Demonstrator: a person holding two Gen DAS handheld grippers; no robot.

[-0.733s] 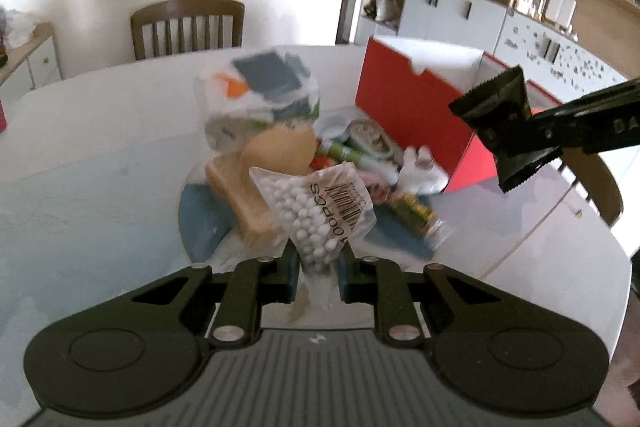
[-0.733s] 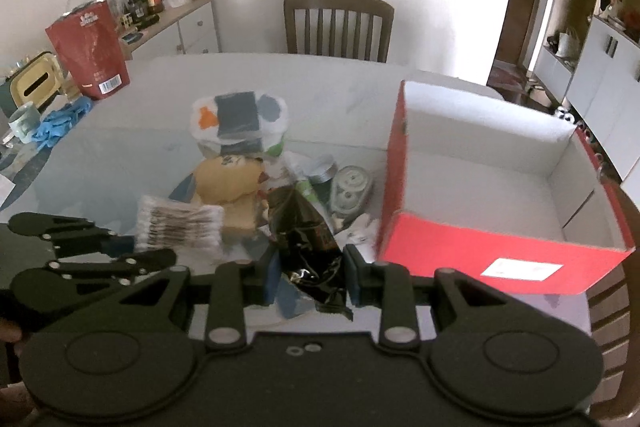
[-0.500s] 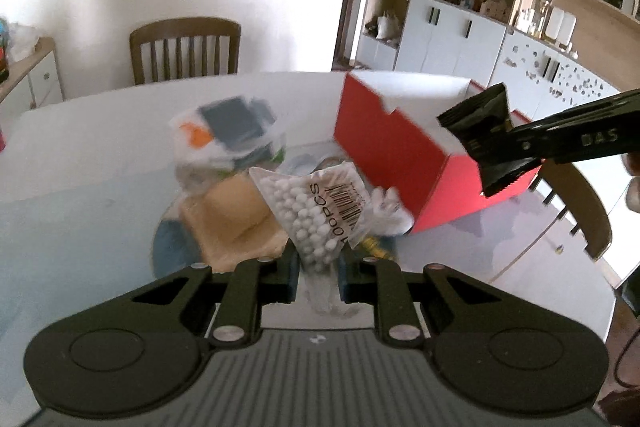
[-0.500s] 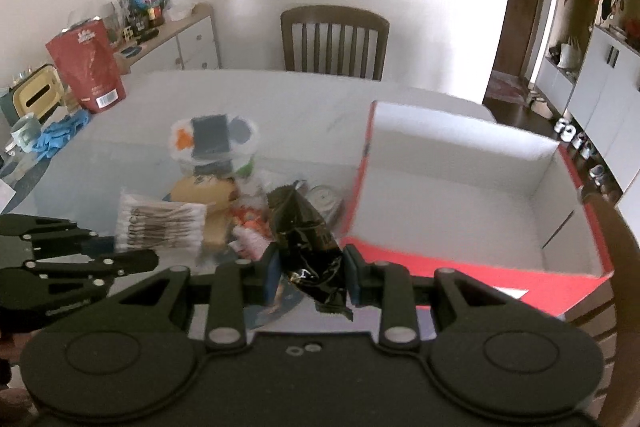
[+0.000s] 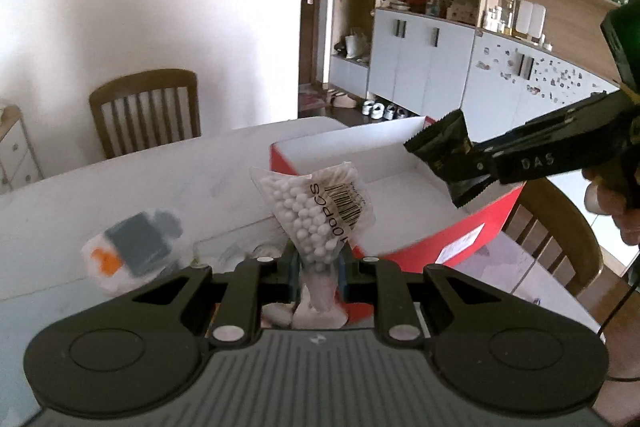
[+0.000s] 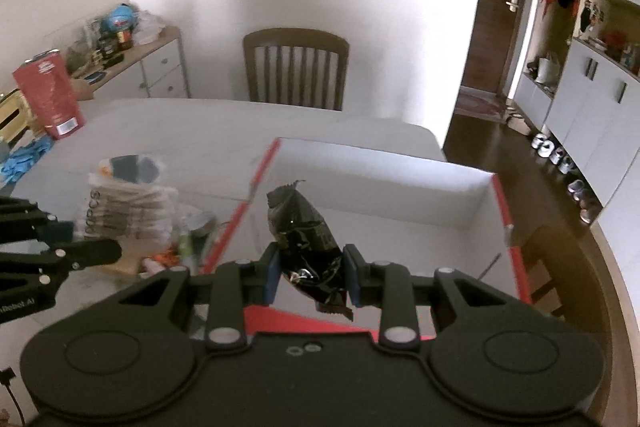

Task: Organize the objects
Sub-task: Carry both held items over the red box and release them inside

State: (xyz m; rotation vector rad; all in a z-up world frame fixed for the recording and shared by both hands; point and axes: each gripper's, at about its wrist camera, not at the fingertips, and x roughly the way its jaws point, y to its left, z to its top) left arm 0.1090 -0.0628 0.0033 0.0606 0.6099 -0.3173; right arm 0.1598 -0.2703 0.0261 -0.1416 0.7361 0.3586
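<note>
Jaws on your left gripper (image 5: 316, 261) pinch the neck of the cotton-swab bag (image 5: 316, 211), so it stands clear of the bench clutter beside the red box (image 6: 506, 223). Your right gripper (image 6: 312, 273) is clamped on the black snack packet (image 6: 306, 231), hanging over the box's open white interior, probably for a drop.

Left gripper (image 5: 316, 263) is clamped on a bag of white beads (image 5: 320, 211); right gripper (image 6: 311, 273) is clamped on a black foil packet (image 6: 306, 235), both raised.

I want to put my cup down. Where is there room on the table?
The far half of the table, between the chair and the pile, is bare. The red box looks empty inside. It is crowded around the pile, left of the box.
</note>
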